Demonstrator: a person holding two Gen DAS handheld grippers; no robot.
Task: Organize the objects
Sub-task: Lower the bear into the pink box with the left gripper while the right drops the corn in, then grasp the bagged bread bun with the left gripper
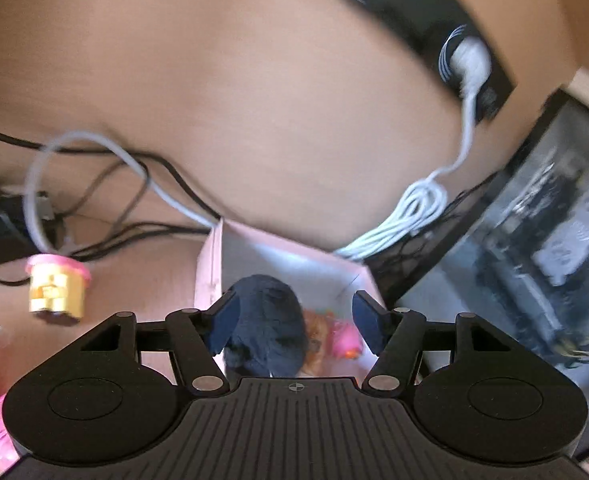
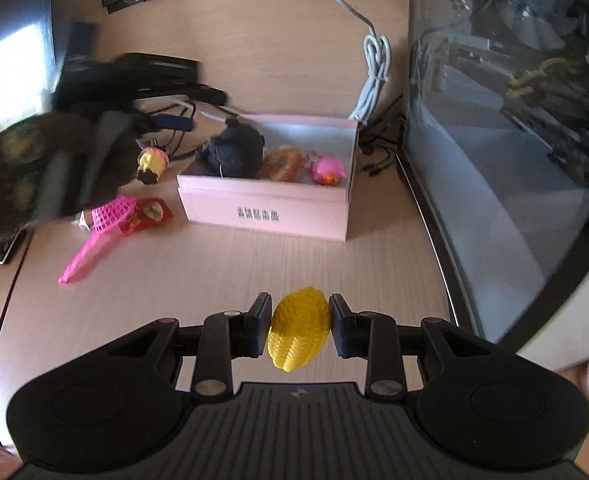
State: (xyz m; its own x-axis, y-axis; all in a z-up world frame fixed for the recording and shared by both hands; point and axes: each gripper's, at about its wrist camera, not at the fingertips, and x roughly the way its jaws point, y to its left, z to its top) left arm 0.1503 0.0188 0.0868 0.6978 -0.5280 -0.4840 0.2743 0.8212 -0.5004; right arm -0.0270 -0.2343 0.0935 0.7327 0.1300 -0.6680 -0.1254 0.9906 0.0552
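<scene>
In the right wrist view my right gripper is shut on a yellow toy corn cob, held above the wooden table in front of a pink box. Inside the box lie a black plush toy, a brown bread toy and a pink duck toy. My left gripper hovers over the box's left end with its jaws open. The plush shows between its fingers, against the left pad and apart from the right one. In the right wrist view the left gripper is a dark blur at the left.
Left of the box lie a yellow-and-pink cupcake toy, a pink plastic net and a red packet. A bundled white cable and black cables run behind the box. A glass-sided case stands close on the right.
</scene>
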